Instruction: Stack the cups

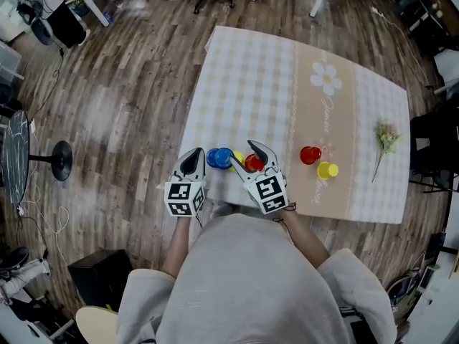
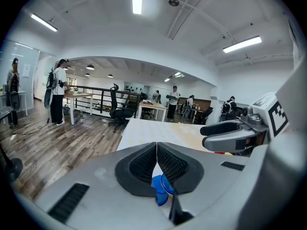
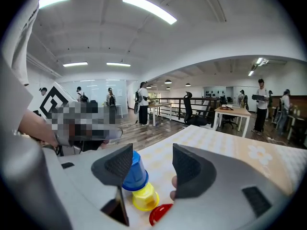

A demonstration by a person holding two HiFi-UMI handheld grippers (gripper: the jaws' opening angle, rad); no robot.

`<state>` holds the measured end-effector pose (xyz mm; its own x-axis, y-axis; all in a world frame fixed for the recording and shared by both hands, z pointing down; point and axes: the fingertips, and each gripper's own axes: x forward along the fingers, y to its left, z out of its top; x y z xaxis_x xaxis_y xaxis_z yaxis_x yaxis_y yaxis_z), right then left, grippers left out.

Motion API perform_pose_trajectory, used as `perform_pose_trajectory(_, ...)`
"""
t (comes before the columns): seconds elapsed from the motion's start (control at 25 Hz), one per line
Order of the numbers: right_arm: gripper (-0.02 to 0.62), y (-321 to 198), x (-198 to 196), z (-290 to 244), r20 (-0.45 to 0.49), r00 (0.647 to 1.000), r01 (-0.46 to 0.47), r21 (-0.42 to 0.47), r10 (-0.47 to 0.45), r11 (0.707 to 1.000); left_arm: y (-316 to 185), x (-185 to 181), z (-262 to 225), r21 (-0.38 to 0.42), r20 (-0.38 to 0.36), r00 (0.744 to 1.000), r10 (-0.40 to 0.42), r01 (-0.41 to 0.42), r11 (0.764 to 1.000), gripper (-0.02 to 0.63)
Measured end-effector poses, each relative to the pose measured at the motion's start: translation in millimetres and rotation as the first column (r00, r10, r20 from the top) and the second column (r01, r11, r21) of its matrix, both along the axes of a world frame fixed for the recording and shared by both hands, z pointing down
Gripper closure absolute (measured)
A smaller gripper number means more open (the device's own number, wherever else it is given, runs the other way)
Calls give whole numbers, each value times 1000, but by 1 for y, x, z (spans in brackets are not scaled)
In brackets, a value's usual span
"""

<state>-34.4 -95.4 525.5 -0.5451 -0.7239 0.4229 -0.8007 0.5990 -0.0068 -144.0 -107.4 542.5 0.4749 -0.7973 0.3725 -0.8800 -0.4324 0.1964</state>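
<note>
reaching for a cup, stacking looks barely begun
right gripper (image 3: 152, 162) jaws open over the near red cup (image 3: 160, 213), with the blue cup (image 3: 133, 171) and yellow cup (image 3: 144, 197) at its 9 o'clock. next it needs a square close on the red rim. left gripper (image 2: 156, 146) jaws closed, empty, parked beside the blue cup. far red cup (image 1: 310, 155) and far yellow cup (image 1: 328, 170) are at 3 o'clock.

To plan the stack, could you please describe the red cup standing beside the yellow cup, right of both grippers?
The red cup is small, round and looks like glossy plastic, seen from above, apparently mouth up. It stands on the tablecloth's beige band, unstacked, with the yellow cup close beside it toward the table's near edge; whether they touch is unclear.
</note>
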Motion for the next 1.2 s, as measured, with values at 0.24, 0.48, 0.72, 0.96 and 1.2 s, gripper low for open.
perform_pose_trajectory(0.24,339,-7,57,3,-13,991,-132,3,132,991,-4,21,-14,27,2,999,46,-46,999,592)
perform_pose_trajectory(0.48,342,-7,119,4,-14,961,-276,12,276,961,-3,54,-39,70,-9,993,115,-114,991,592)
perform_pose_trajectory(0.72,344,4,171,8,-23,922,-387,17,387,922,4,96,-50,101,8,978,208,-207,973,592)
perform_pose_trajectory(0.96,344,26,221,15,-46,870,-491,6,491,871,16,138,-47,86,-11,957,290,-289,954,592)
perform_pose_trajectory(1.2,344,55,294,33,-68,803,-595,-11,593,804,31,190,-33,68,21,929,368,-369,927,592)
